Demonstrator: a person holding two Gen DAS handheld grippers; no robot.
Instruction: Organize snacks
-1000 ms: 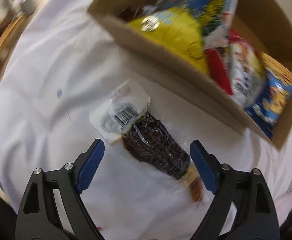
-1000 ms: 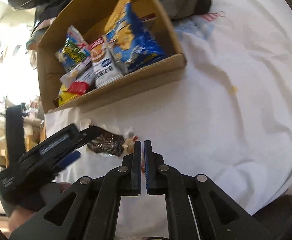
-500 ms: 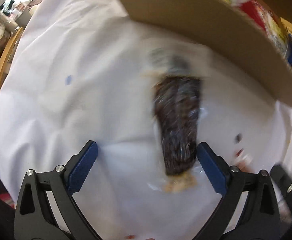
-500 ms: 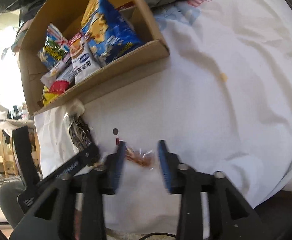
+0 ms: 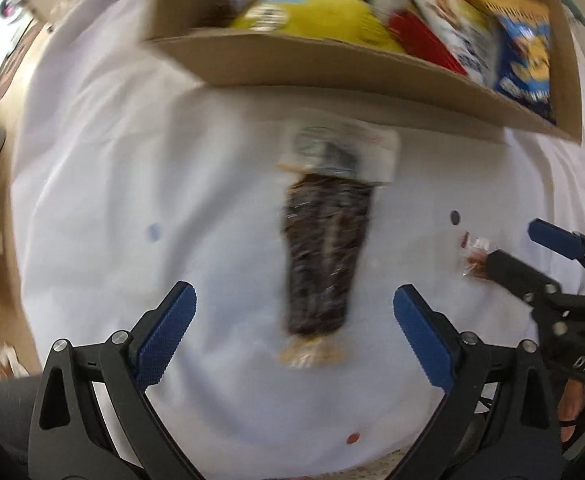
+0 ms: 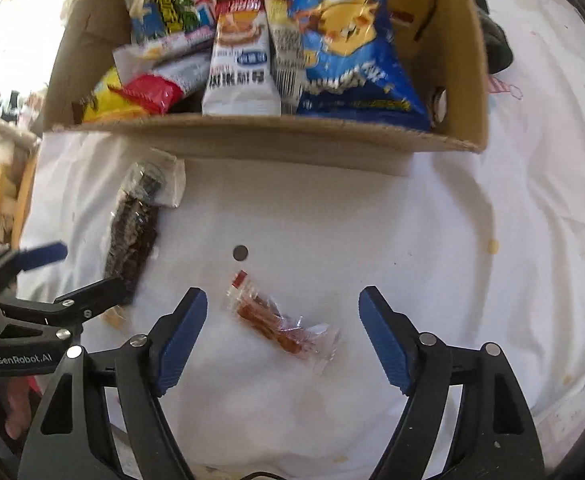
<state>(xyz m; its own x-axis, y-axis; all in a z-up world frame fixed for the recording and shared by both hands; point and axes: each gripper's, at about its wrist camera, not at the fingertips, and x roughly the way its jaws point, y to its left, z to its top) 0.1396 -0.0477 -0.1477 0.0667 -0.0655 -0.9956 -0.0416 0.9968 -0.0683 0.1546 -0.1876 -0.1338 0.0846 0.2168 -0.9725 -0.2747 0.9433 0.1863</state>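
White cloth (image 6: 432,220) covers the surface. Cardboard box (image 6: 252,136) at far edge, packed with upright snack bags (image 6: 348,52). Dark snack pack (image 5: 324,248) flat on cloth just before box, between pads of left gripper (image 5: 294,320); jaws wide, released, no contact. Right gripper (image 6: 282,328): jaws have just been opening, now released; small red-filled clear packet (image 6: 280,328) lies between them, untouched. Dark round spot (image 6: 240,252) beyond packet.

White cloth (image 6: 432,240), brown box (image 6: 252,136), blue-and-yellow bag (image 6: 352,60), dark packet (image 5: 324,256)
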